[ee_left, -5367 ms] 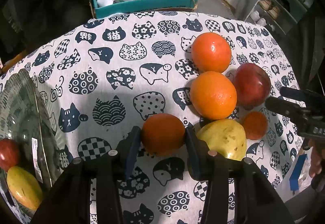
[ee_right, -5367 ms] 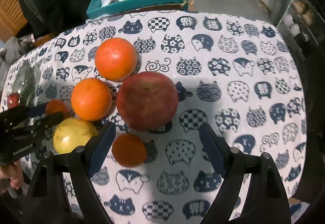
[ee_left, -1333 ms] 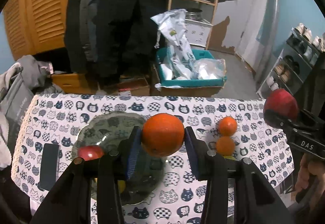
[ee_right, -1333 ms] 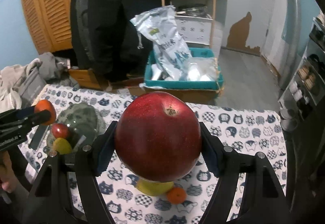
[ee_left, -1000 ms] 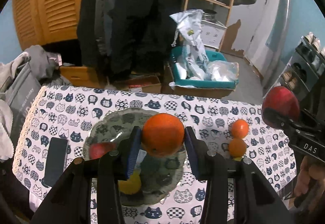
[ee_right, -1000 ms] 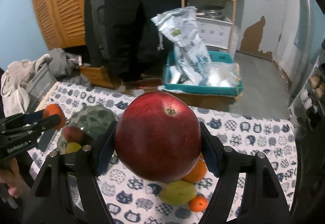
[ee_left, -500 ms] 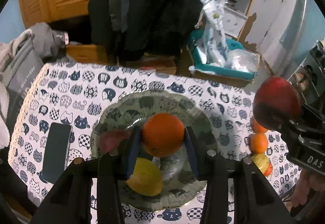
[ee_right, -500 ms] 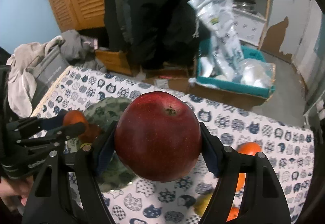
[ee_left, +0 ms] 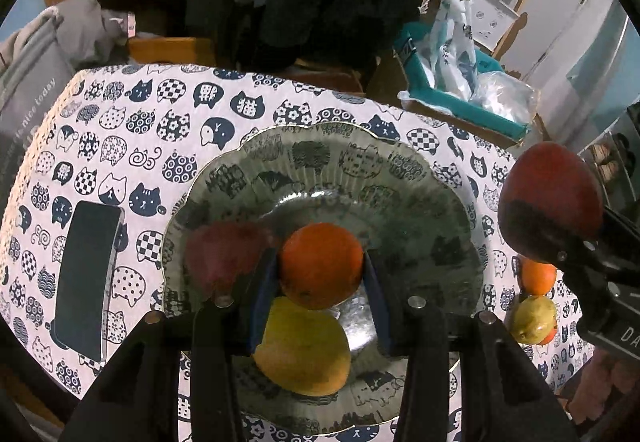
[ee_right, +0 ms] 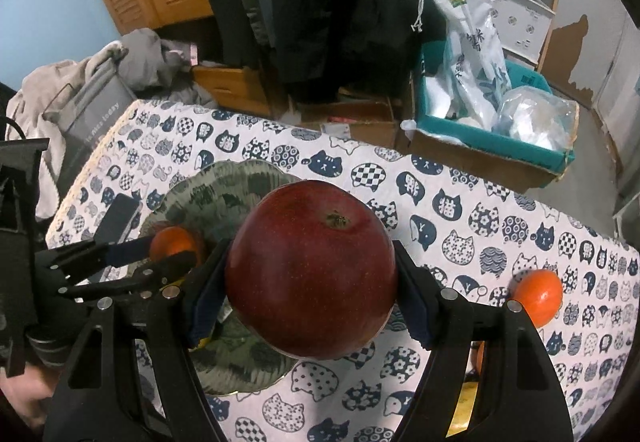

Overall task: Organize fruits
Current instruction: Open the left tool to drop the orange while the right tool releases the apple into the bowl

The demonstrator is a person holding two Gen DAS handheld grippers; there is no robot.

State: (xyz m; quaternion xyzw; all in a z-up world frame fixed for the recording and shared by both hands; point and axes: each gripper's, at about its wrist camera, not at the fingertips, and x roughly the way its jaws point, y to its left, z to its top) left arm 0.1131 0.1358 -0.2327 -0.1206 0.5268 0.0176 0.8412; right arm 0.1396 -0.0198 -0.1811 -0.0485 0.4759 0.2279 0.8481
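Observation:
My left gripper (ee_left: pixel 321 270) is shut on a small orange (ee_left: pixel 321 265) and hangs over the middle of the glass plate (ee_left: pixel 432 201). On that plate lie a yellow mango (ee_left: pixel 304 352) and a reddish fruit (ee_left: pixel 224 258), blurred through the glass. My right gripper (ee_right: pixel 310 272) is shut on a big red apple (ee_right: pixel 310 268), above the plate's right edge (ee_right: pixel 224 181). The apple (ee_left: pixel 550 197) also shows at the right of the left wrist view. An orange (ee_left: pixel 538 276) and a yellow-green fruit (ee_left: pixel 534 318) sit on the cloth to the right.
A black phone (ee_left: pixel 86 278) lies on the cat-print tablecloth (ee_left: pixel 120 121) left of the plate. Another orange (ee_right: pixel 538 296) rests on the cloth at the right. Beyond the table stand a teal box of bags (ee_right: pixel 496 121), dark hanging coats and a heap of clothes (ee_right: pixel 80 81).
Both grippers came down and toward the plate with their fruit. The plate now looms larger under the left gripper's orange, and the apple has moved leftward over the plate's edge.

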